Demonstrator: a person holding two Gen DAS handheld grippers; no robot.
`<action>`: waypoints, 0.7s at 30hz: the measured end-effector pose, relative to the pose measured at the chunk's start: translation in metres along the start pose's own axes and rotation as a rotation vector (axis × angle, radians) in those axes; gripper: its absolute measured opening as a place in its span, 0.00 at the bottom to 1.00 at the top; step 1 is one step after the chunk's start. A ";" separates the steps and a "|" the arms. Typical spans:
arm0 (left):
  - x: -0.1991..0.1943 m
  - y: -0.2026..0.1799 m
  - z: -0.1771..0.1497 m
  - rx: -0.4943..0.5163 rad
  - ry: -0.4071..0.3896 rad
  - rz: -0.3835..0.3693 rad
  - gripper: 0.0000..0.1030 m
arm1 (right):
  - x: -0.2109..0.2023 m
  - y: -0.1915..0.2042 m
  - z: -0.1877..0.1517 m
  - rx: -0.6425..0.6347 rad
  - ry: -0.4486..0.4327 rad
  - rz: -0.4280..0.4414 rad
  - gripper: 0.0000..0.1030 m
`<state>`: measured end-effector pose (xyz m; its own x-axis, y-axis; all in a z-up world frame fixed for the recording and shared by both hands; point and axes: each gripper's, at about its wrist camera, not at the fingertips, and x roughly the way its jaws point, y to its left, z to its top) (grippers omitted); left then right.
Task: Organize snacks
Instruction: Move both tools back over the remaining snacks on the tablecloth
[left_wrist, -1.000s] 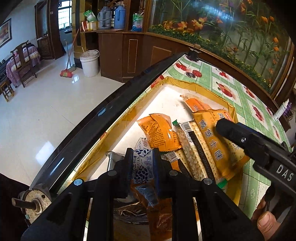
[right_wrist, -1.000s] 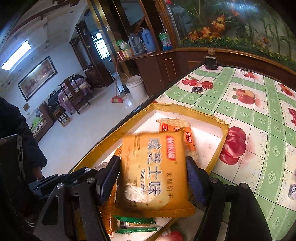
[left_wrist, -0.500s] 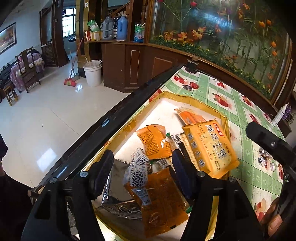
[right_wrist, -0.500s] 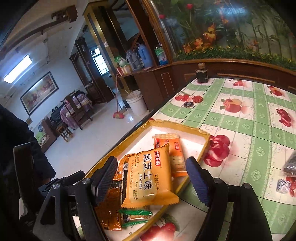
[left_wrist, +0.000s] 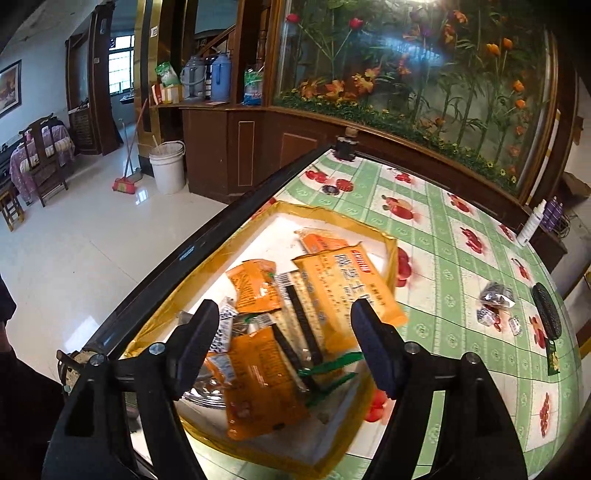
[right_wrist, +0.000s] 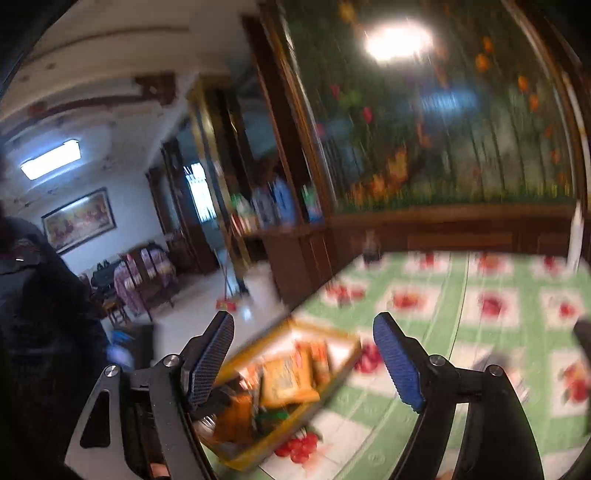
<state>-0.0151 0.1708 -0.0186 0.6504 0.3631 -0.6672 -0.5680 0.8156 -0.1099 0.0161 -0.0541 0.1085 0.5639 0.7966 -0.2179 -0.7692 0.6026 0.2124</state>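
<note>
A yellow-rimmed tray (left_wrist: 332, 214) near the table's left edge holds several snack packs. Among them are a big yellow cracker pack (left_wrist: 347, 288), orange packets (left_wrist: 258, 373) and a small blue-and-white packet (left_wrist: 223, 328). My left gripper (left_wrist: 284, 343) hovers above the tray; its jaws are opening and nothing sits between the pads. The right wrist view is blurred. My right gripper (right_wrist: 303, 362) is up and away from the tray (right_wrist: 321, 332), jaws opening and empty, with the cracker pack (right_wrist: 288, 380) lying below.
The table has a green cloth with a fruit print (left_wrist: 443, 229) and a black edge (left_wrist: 207, 243). Loose wrapped snacks (left_wrist: 495, 299) and a dark oval object (left_wrist: 546, 314) lie at the right. A white bottle (left_wrist: 532, 225) stands at the far side. A dark sleeve (right_wrist: 44, 314) fills the left.
My left gripper let go of the blue-and-white packet, opened wide and rose. My right gripper dropped the yellow cracker pack into the tray, then lifted away and tipped up towards the room.
</note>
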 end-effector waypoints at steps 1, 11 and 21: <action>-0.002 -0.004 0.000 0.005 -0.002 -0.010 0.72 | -0.027 0.013 0.014 -0.044 -0.073 0.009 0.87; -0.017 -0.057 -0.006 0.111 -0.014 -0.060 0.72 | -0.077 -0.042 -0.012 -0.009 -0.043 -0.140 0.94; -0.008 -0.088 -0.011 0.143 0.024 -0.085 0.72 | -0.104 -0.181 -0.079 0.366 0.097 -0.326 0.96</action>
<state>0.0246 0.0909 -0.0121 0.6802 0.2805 -0.6772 -0.4324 0.8996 -0.0616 0.0726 -0.2501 0.0172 0.7137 0.5660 -0.4126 -0.3913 0.8108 0.4353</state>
